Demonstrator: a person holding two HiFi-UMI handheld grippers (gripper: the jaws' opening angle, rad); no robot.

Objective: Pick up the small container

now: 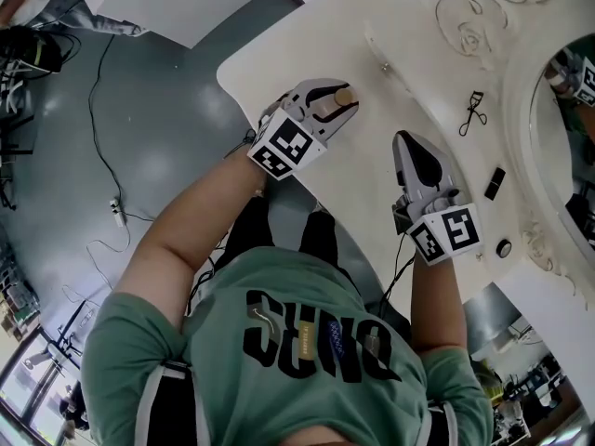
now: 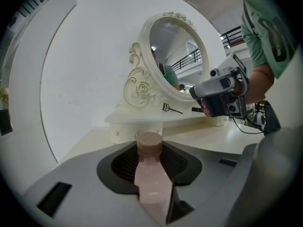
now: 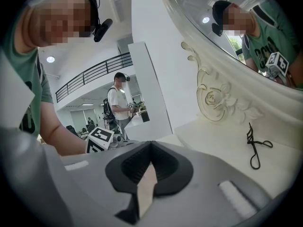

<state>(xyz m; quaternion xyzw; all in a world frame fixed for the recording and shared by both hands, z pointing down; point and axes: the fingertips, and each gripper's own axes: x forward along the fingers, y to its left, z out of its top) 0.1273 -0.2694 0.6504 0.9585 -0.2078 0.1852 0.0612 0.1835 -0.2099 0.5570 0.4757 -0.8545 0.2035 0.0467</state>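
The brown-capped container (image 2: 149, 144) is clamped between the jaws of the left gripper (image 1: 335, 102) at the near side of the white table (image 1: 279, 54). Alongside, the right gripper (image 1: 410, 143) is closed and empty, near a curler (image 1: 472, 114) and an ornate mirror (image 2: 177, 56).

Bright, even indoor light; heavy fisheye.
The white desk (image 1: 279, 54) is nearly washed out, with soft shadows; both gripper views bend and go black at the corners, and the small container (image 2: 150, 174) near the lens is blurred.
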